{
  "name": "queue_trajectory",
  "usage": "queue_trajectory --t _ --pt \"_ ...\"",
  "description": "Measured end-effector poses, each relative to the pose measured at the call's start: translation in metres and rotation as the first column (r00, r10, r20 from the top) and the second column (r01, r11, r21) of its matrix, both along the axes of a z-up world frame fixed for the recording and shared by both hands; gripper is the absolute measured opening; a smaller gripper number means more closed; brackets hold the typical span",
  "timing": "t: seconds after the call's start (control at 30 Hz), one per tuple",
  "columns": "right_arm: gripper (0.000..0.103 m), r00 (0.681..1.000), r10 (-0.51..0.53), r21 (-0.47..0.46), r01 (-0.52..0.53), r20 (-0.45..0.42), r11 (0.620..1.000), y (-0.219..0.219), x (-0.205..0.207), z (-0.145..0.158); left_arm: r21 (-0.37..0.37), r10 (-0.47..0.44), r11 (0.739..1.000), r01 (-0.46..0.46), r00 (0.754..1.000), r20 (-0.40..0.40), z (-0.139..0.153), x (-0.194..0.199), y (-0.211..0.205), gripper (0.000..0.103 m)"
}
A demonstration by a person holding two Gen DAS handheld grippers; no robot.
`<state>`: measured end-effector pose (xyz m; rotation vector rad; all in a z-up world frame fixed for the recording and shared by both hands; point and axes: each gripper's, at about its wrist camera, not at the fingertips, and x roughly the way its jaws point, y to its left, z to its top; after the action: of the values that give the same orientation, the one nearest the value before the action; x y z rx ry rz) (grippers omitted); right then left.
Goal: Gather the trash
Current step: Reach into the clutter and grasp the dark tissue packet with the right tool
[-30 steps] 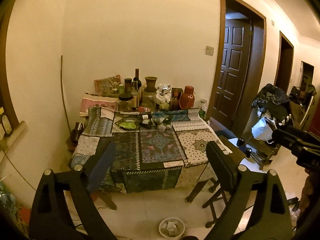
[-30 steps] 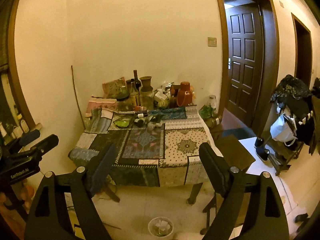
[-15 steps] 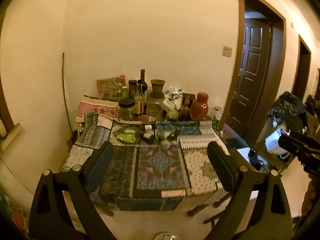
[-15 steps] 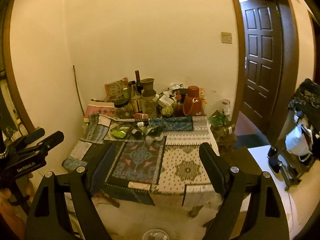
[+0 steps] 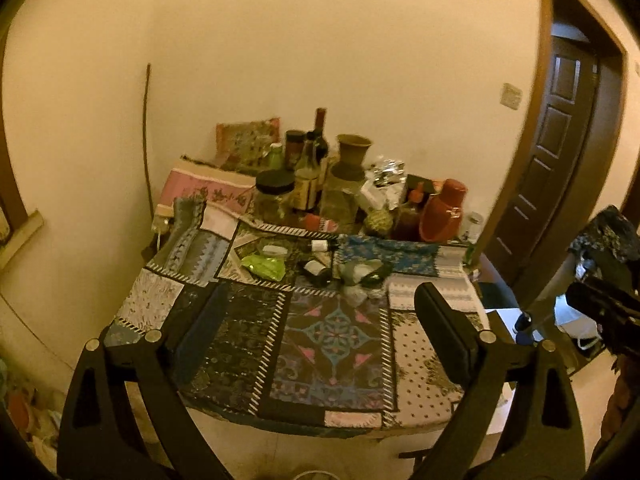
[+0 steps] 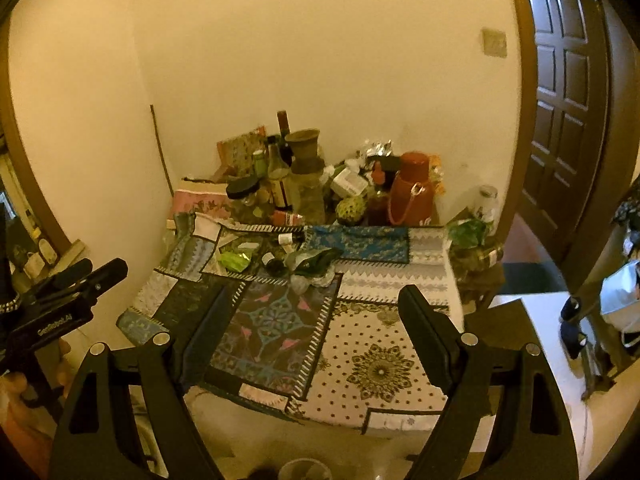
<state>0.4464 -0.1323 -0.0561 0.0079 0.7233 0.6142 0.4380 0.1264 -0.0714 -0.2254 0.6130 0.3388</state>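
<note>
1. Cream wall [image 5: 320,40] is filling the background, with a dark panelled door [image 6: 568,92] standing at the right edge.
2. Table [image 6: 400,364] under a patchwork cloth is sitting in the corner against the wall, and both wrist cameras are looking down across it from its near edge.
3. Left gripper [image 5: 320,320] is hanging over the near part of the cloth, jaws spread wide apart, nothing between them.
4. Right gripper [image 6: 312,316] is doing the same from further right, jaws wide apart and empty.
5. Clutter is crowding the back of the table by the wall: a red thermos [image 6: 412,190], a brown vase [image 5: 354,152], a dark wine bottle [image 5: 320,132], and a jar with a black lid [image 5: 274,192].
6. Trash is lying mid-table, just in front of that clutter and well ahead of both grippers: a bright green wrapper [image 5: 262,266], a crumpled dark green bag [image 6: 314,260], and small clear crumpled bits [image 6: 300,282] right beside the bag.
7. Small white-capped bottles [image 5: 318,246] are lying between the green wrapper and the bag; labels too blurred to read.
8. A bin [image 6: 306,470] is peeking in at the bottom edge of the right wrist view, on the floor by the table's near side; contents cannot be told.
</note>
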Motion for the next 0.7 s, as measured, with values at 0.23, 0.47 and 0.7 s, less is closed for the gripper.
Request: queue_trajectory --t 0.23,0.47,0.7 --pt "0.083 0.995 -0.059 -0.002 0.059 -0.084 0.998 0.041 0.046 -0.021 -0.065 0.004 0.998 -0.007 0.999 -0.053 -0.032 0.054 0.07 0.095" --pt "0.083 0.962 -0.139 -0.003 0.142 -0.235 0.99 0.097 0.111 -0.064 -0.159 -0.051 0.987 0.031 0.99 -0.128 -0.078 0.123 0.149 0.095" --pt "0.083 0.892 -0.185 0.024 0.213 -0.413 0.977 0.132 0.176 -0.129 -0.255 -0.087 0.967 0.024 0.967 -0.238 -0.157 0.184 0.201 0.095"
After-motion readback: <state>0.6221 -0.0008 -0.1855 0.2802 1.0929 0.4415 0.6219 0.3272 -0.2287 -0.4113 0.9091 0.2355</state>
